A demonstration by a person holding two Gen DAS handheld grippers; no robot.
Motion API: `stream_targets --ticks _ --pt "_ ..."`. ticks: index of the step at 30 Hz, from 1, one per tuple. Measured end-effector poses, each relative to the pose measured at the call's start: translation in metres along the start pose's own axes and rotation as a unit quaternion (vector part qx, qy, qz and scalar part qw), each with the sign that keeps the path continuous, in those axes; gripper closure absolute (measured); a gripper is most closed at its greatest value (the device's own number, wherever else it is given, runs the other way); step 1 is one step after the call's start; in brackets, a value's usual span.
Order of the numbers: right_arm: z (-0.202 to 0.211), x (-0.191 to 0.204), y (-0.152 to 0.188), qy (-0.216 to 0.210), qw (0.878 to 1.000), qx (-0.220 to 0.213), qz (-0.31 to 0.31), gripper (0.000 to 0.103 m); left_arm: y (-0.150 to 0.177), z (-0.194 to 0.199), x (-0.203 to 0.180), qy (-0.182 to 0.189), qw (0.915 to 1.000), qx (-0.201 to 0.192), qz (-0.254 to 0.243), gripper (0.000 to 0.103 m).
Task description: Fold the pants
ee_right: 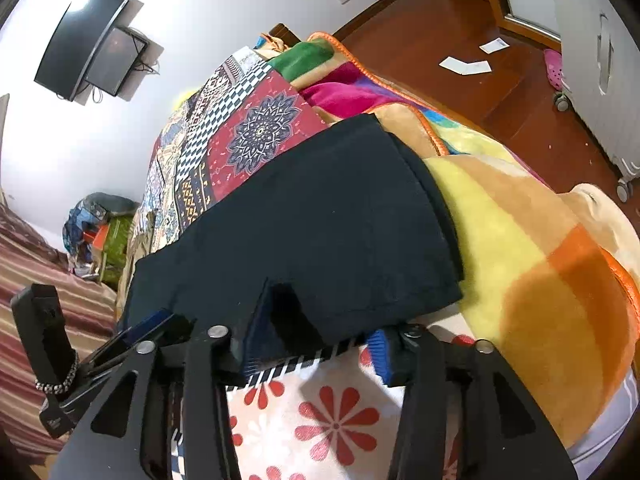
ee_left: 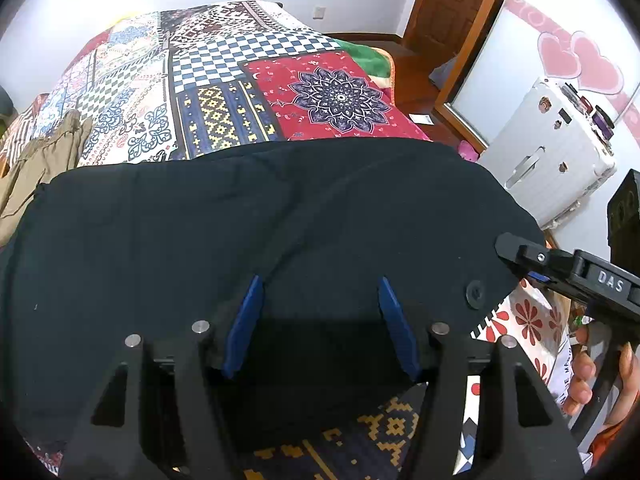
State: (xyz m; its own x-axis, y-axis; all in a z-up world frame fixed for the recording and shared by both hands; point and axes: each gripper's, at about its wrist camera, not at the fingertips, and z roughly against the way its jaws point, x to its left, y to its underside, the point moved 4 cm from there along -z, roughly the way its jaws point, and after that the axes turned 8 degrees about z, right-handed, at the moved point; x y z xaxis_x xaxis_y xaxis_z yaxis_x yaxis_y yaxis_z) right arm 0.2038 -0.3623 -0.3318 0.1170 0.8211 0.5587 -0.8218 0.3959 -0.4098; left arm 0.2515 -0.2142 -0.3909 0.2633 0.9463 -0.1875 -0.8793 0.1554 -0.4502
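Garment: black cotton pants (ee_left: 256, 232), folded into a broad flat slab, spread across the centre of the left wrist view; seen again as a dark rectangle (ee_right: 320, 232) across the middle of the right wrist view, near edge hanging over the front of the bed.
Button: round black button (ee_left: 475, 292) on the pants, lower right of the left wrist view.
Support: patchwork bedspread of checks, florals and a red mandala panel (ee_left: 224, 80), filling the upper half of the left wrist view behind the pants.
Left tool: left gripper (ee_left: 320, 324), black frame with blue pads, lower centre of frame; jaws apart, lying over the black cloth, pads not pressing on it.
Right tool: right gripper (ee_right: 316, 344), bottom centre of its own view; jaws parted, near edge of the pants lying between the blue pads, no squeeze visible; also seen at the right edge of the left wrist view (ee_left: 520, 260), tip touching the pants' edge.
Hand: person's hand (ee_left: 600, 376) around the right tool's handle, lower right.
Bedding: plush yellow and orange blanket (ee_right: 520, 272), right of the pants.
Other cloth: khaki garment (ee_left: 44, 160), left edge, just beside the pants.
Luggage: white hard-shell suitcase (ee_left: 560, 152), right side of frame.
Wall: two dark screens (ee_right: 88, 60), upper left.
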Motion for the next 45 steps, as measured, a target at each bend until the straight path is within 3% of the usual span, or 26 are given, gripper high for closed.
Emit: stream_targets --ticks 4,6,9,11,16,18,20,22,26,33,39,45 --pt "0.018 -0.003 0.011 -0.005 1.000 0.001 -0.014 0.050 0.000 0.001 0.001 0.005 1.0000 -0.002 0.003 0.042" --pt "0.020 -0.004 0.017 -0.006 1.000 0.004 -0.022 0.050 0.000 0.001 0.000 0.006 1.0000 -0.002 0.003 0.042" --pt "0.015 -0.003 0.016 -0.004 1.000 0.007 -0.023 0.049 0.000 0.000 0.001 0.006 1.0000 -0.003 0.004 0.042" --pt "0.006 0.001 0.012 -0.004 1.000 0.008 -0.017 0.041 0.000 0.000 0.001 0.007 1.0000 -0.003 0.004 0.042" --pt "-0.010 0.001 -0.004 0.011 1.000 -0.007 -0.010 0.041 0.000 0.001 0.000 0.008 1.0000 -0.003 0.005 0.042" --pt "-0.015 -0.005 -0.009 0.002 1.000 -0.015 -0.026 0.045 0.000 0.000 0.000 0.007 1.0000 -0.002 0.004 0.042" --pt "-0.015 -0.011 -0.013 0.001 0.999 -0.020 -0.037 0.068 0.000 0.000 0.000 0.005 1.0000 -0.002 0.002 0.042" --pt "-0.015 -0.016 -0.015 -0.008 0.999 -0.021 -0.048 0.081 0.000 0.000 -0.001 0.004 1.0000 -0.002 0.002 0.042" --pt "-0.005 -0.012 -0.019 -0.017 0.999 -0.031 -0.039 0.091 -0.001 0.000 0.000 0.007 1.0000 0.000 0.005 0.042" --pt "0.021 0.038 -0.039 -0.018 0.996 -0.069 0.053 0.092 -0.011 0.035 0.015 0.010 0.9988 -0.042 0.024 0.042" --pt "0.025 0.089 -0.048 -0.026 0.988 -0.086 0.122 0.093 -0.017 0.079 0.056 0.000 0.9948 -0.088 0.051 0.042" --pt "0.014 0.148 -0.053 -0.051 0.978 -0.088 0.183 0.094 -0.009 0.103 0.107 -0.022 0.9903 -0.108 0.085 0.042"
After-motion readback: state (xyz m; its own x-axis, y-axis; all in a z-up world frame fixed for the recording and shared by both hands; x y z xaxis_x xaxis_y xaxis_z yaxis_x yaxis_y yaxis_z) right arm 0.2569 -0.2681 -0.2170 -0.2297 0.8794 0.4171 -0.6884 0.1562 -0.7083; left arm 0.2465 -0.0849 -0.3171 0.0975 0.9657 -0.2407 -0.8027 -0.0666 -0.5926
